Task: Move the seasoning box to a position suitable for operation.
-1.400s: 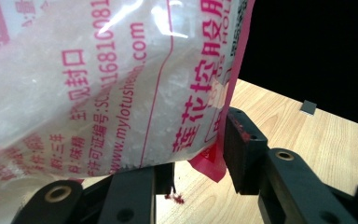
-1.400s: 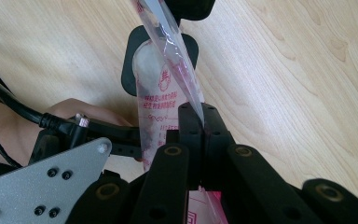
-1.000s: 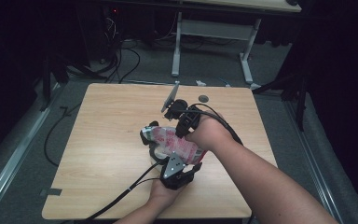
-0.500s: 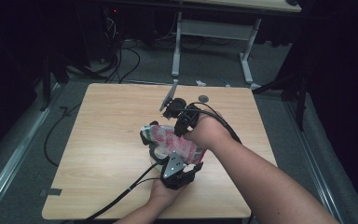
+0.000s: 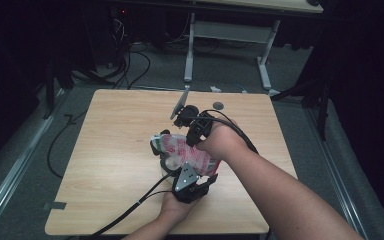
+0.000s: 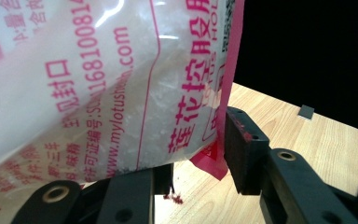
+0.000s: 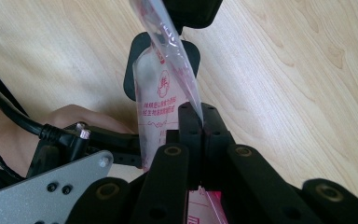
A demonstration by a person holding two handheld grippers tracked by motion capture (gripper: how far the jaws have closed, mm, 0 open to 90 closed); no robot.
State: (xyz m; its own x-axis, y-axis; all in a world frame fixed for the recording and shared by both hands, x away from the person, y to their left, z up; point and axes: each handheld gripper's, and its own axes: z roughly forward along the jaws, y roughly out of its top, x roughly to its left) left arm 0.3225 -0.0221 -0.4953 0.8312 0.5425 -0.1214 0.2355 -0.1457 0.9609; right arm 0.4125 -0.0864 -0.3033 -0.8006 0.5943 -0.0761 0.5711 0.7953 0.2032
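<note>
On the light wooden surface (image 5: 105,150), both jaws clamp the pink-printed clear plastic bag (image 5: 185,152); pulling apart could tear it, spilling granules.

The see-through plastic bag with pink print (image 5: 185,152) is in the middle of the light wooden table (image 5: 110,150). The left gripper (image 5: 192,182) is at its near end. The right gripper (image 5: 195,131) is at its far side. A small round grey disc (image 5: 218,105) lies behind them, near the table's far edge.
</note>
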